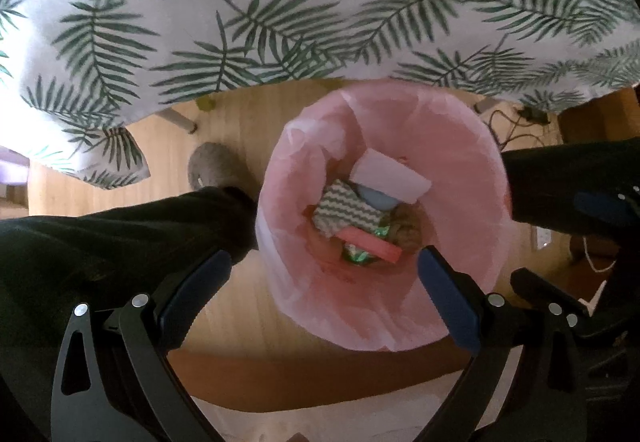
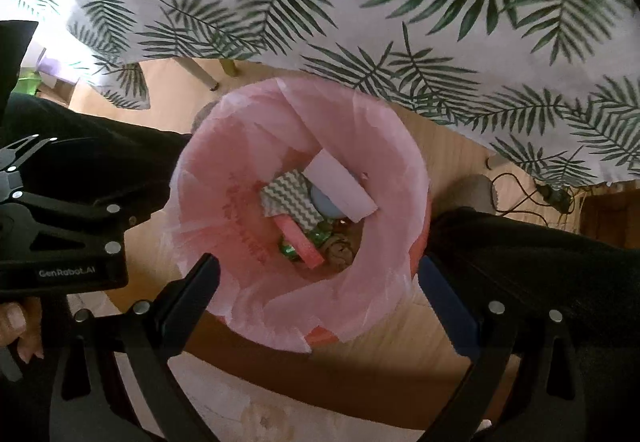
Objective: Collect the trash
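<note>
A bin lined with a pink bag (image 1: 460, 169) (image 2: 224, 161) stands on the wooden floor below both grippers. Inside lie a white block (image 1: 390, 177) (image 2: 340, 185), a grey zigzag cloth (image 1: 348, 211) (image 2: 290, 197), a pink bar (image 1: 372, 244) (image 2: 300, 242), a pale blue round thing (image 1: 376, 199) (image 2: 322, 203), green foil (image 1: 356, 256) (image 2: 288, 252) and brown crumpled scraps (image 1: 406, 232) (image 2: 340, 248). My left gripper (image 1: 324, 270) hangs open over the bin's near rim with nothing held. My right gripper (image 2: 320, 274) is open above the bin, also empty. The left gripper's body (image 2: 60, 234) shows at the right view's left edge.
A table with a palm-leaf cloth (image 1: 320, 1) (image 2: 400, 1) overhangs the far side of the bin. The person's dark trouser legs (image 1: 120, 234) (image 2: 520, 250) flank the bin, with a grey slipper (image 1: 216, 165). Cables (image 2: 532, 193) lie on the floor to the right.
</note>
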Tool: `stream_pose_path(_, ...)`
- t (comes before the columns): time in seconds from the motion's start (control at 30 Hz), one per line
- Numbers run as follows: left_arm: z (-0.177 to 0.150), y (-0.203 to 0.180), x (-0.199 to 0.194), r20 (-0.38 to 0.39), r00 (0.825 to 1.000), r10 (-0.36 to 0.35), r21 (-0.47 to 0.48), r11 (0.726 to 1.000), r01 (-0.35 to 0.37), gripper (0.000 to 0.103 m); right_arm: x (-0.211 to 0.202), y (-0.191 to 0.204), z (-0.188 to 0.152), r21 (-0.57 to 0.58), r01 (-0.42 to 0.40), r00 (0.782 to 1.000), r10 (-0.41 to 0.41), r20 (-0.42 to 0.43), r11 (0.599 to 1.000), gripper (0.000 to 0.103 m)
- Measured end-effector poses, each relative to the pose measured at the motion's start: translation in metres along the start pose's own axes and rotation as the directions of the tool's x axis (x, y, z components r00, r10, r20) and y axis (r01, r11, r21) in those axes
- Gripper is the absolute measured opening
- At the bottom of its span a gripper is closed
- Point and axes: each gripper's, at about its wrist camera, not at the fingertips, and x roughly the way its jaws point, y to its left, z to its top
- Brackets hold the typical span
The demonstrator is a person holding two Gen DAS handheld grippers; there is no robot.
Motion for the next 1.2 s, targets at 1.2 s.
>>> stream_pose_path(1.2, -0.027, -0.004, -0.063, 0.099, 0.995, -0.013, 0.072, 0.997, 0.006, 0.097, -0.078, 0.003, -0.025, -0.076, 0.071, 0.989, -0.060, 0.134, 0.995, 0.098)
